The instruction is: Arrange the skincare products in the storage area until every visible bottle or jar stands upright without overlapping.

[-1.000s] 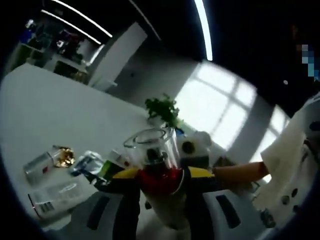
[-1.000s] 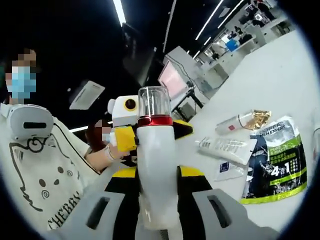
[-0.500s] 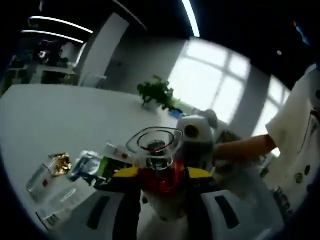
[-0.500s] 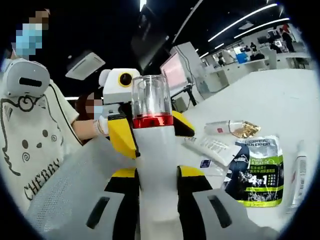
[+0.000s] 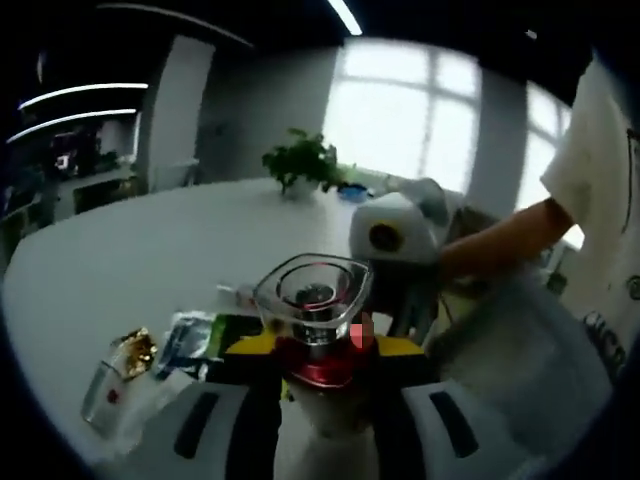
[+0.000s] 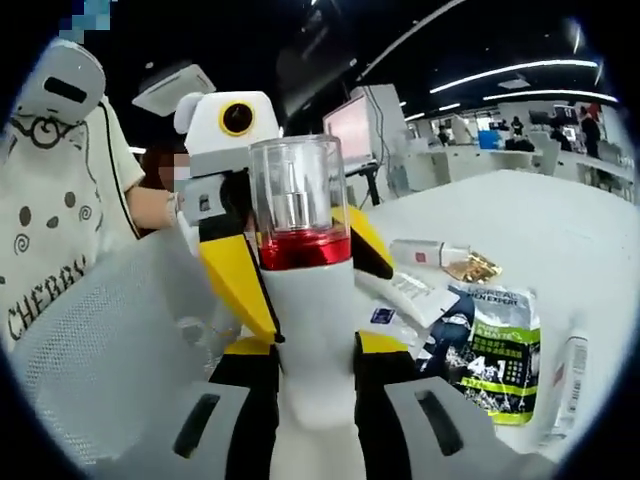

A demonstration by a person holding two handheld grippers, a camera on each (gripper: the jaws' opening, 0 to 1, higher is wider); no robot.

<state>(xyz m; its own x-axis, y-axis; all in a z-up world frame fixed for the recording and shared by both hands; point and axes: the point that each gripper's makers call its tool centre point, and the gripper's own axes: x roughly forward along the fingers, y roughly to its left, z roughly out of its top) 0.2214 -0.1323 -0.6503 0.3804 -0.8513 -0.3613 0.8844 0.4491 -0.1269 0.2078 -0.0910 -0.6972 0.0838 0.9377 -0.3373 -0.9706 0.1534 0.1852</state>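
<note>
— Office space all round: big bright windows [image 5: 420, 110] and a potted plant [image 5: 298, 165] at the far side of the white bench [image 5: 150, 260] in the left gripper view, ceiling light strips and a monitor [image 6: 352, 130] in the right gripper view. What is being held?

— One white bottle [image 6: 305, 330] with a red collar and a clear cap [image 6: 296, 190]. In the right gripper view it stands between the right gripper [image 6: 310, 420]'s fingers, which close on its body. The left gripper [image 6: 300, 290] comes in from the left there, its yellow fingers [image 6: 235, 285] at either side of the bottle just below the red collar.

— And from the other camera?

— Same bottle [image 5: 320, 400], seen down onto its clear cap [image 5: 312, 295], clamped by the left gripper [image 5: 325, 420]. The right gripper's white housing [image 5: 392, 225] sits just behind it, with a person's forearm [image 5: 500, 235] reaching in.

— What lies on the bench?

— A dark and green pouch [image 6: 490, 350] lying flat, a small clear bottle with a gold cap [image 6: 440, 258] on its side, a white tube [image 6: 562, 385] near the right edge and a flat white pack [image 6: 400, 290] beside the pouch. In the left gripper view the gold-capped bottle [image 5: 118, 375] and pouch [image 5: 195, 335] lie left of the fingers.

— Anyone nearby?

— A person in a white printed shirt [image 6: 50, 210].
</note>
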